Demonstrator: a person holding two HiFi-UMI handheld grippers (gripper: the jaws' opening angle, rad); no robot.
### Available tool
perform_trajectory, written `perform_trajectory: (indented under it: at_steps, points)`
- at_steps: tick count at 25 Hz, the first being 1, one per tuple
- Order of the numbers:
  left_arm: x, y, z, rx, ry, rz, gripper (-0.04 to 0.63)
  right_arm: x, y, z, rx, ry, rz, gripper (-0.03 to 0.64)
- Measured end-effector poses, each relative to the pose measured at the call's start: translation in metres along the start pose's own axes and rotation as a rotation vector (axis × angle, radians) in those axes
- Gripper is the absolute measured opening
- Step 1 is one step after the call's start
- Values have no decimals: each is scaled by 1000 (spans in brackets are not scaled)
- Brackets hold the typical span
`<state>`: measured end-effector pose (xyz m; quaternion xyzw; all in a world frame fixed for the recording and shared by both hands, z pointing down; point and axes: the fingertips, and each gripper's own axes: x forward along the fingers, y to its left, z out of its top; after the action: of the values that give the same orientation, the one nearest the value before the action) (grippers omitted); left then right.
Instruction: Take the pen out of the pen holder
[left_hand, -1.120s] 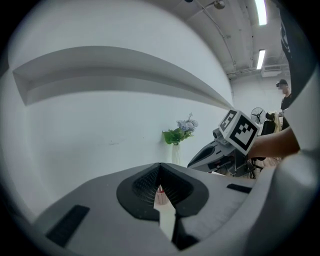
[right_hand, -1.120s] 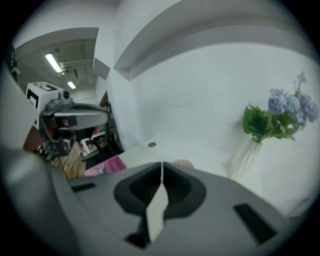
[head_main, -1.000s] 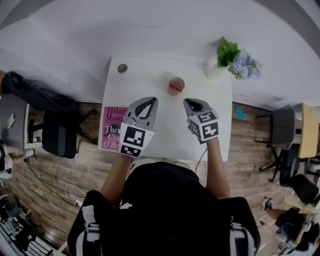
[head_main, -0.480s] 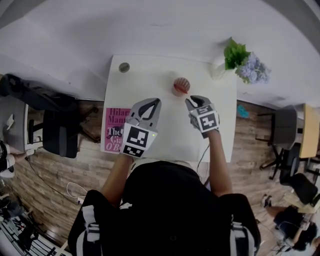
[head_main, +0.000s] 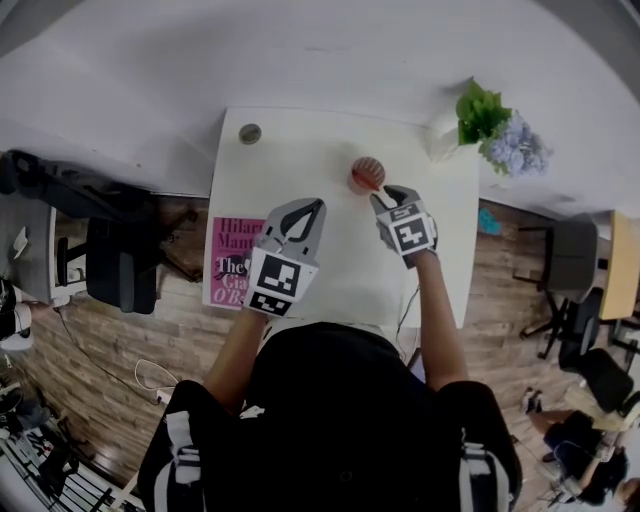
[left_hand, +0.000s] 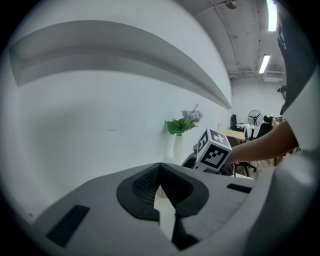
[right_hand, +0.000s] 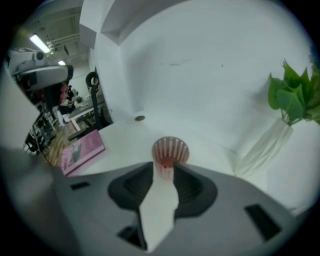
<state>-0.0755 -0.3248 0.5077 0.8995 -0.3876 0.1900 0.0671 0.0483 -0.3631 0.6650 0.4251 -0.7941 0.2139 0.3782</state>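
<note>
Now the pen holder (head_main: 367, 172), a reddish slatted cup, stands upright on the white table (head_main: 300, 150), toward its far edge. The pen inside cannot be properly made out. The right gripper view gives only a small red spot (right_hand: 165, 166) low within the slats, and in the head view the cup is too small to tell.

The right gripper (head_main: 386, 197) sits just beside the holder on its near right side; whether it touches I cannot tell. A second ago it hung farther back from the cup with its jaws together. Since then it has come closer and lower, and its jaws are opening: a narrow gap, nothing gripped, with the foot of the holder showing through just ahead of the tips.

The left gripper (head_main: 318, 205) is over the table's near left part, much where it was, its jaw tips meeting with nothing between them. Its body covers part of the pink book (head_main: 228, 262) at the table's near left edge, so the title is cut off.

A vase of green leaves and pale blue flowers (head_main: 488, 125) stands at the far right corner, the vase itself washed out against the white top. A small dark round disc (head_main: 250, 133) lies at the far left corner.
</note>
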Motion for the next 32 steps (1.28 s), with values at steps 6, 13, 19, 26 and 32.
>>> perform_trajectory:
  at_steps: [6, 13, 19, 26, 32]
  points:
    - [3, 4, -6, -10, 15, 5, 21, 14, -5, -2, -18, 7, -29, 135]
    - [3, 10, -7, -19, 15, 17, 21, 24, -5, -4, -23, 31, -22, 135]
    - [5, 11, -8, -25, 16, 20, 21, 28, -8, -8, -22, 46, -29, 121]
    - [4, 10, -8, -24, 10, 20, 21, 28, -7, -8, -22, 43, -38, 107]
    - [1, 10, -7, -21, 7, 20, 21, 26, -8, -5, -36, 40, -61, 75]
